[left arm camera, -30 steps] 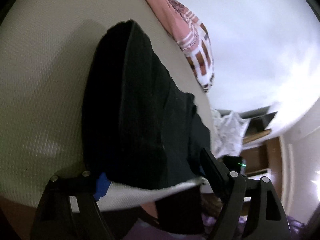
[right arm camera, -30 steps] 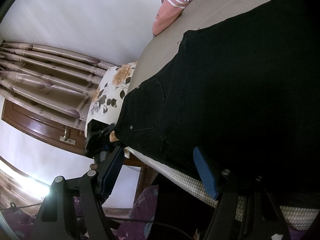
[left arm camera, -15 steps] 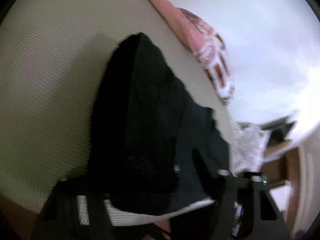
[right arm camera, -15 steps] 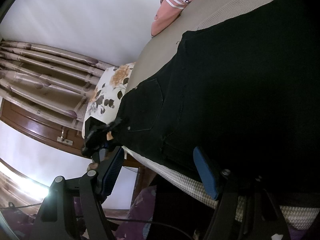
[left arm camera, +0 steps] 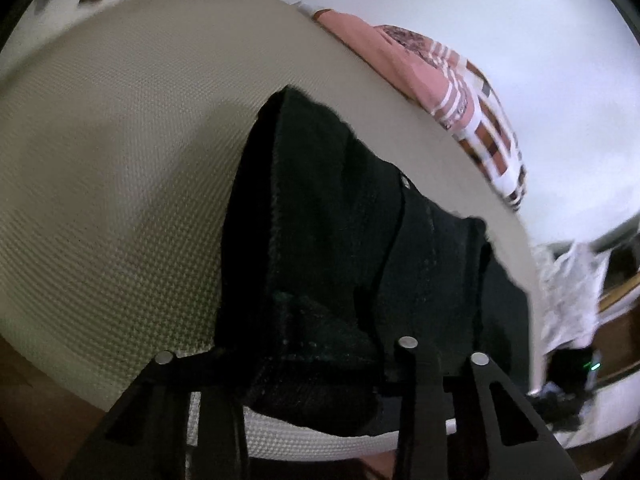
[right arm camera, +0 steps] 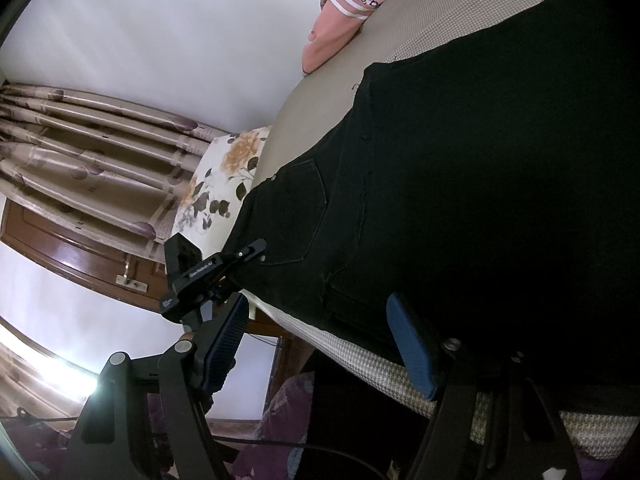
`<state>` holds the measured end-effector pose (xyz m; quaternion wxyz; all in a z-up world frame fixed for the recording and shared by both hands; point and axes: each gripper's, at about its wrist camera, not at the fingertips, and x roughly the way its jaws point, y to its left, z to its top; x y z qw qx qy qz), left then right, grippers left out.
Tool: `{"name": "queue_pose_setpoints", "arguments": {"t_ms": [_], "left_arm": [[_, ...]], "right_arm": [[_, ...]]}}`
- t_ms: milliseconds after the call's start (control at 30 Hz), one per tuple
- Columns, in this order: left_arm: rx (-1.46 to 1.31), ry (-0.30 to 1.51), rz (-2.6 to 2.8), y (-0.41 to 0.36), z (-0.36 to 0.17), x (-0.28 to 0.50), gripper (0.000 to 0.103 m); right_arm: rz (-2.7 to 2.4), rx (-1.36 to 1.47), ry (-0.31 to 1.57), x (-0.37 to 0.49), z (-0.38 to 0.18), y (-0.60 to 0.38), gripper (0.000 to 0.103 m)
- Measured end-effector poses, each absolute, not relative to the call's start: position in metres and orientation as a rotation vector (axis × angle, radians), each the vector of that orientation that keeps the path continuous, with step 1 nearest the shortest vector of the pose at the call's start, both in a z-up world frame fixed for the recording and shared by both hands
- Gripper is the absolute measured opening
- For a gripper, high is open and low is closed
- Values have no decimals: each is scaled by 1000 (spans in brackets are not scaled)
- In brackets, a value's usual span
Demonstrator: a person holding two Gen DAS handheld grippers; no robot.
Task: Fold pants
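Bed (left arm camera: 120,184) bears the pants (left arm camera: 340,240) lengthwise ahead of your left gripper (left arm camera: 304,364), whose jaws are closing on their near edge, while your right gripper (right arm camera: 320,344) stands spread and empty.

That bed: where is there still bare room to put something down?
The widest bare patch of bed lies left of the black pants, toward the floral pillow. A narrower strip runs between the pants and the pink shirt. The near edge is crowded by pants and tongs.

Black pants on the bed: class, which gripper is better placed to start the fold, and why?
Left. The left gripper is closing with the black pants bunched between its jaws at the bed edge; the right gripper is open, gripping nothing.
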<state>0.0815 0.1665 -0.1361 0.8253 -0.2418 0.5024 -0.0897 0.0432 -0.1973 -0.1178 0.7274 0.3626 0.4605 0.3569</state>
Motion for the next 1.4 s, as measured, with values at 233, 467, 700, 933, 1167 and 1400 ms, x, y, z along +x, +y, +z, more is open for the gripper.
{"name": "queue_pose_setpoints", "arguments": {"t_ms": [233,467,700,933,1167,1400], "left_arm": [[-331,940,-189,132,-86,73,27],[-272,886,-217,107,-58,75,27],[-256,868,-232,91,-43,77,27],[-223,835,-264,67,-29,79,27],[-165,793,-345,21,-11,82,27],[-109,785,-502,-54,-3,86,27]], "right_arm": [[786,806,1015,44,-118,-196,68],[801,856,1005,44,-118,-200,68],[782,893,961,47,-108,-217,71],[720,935,955,53,-107,-244,76],[689,936,933,51,-100,-270,81],[684,950,902,36,-99,-303,81]]}}
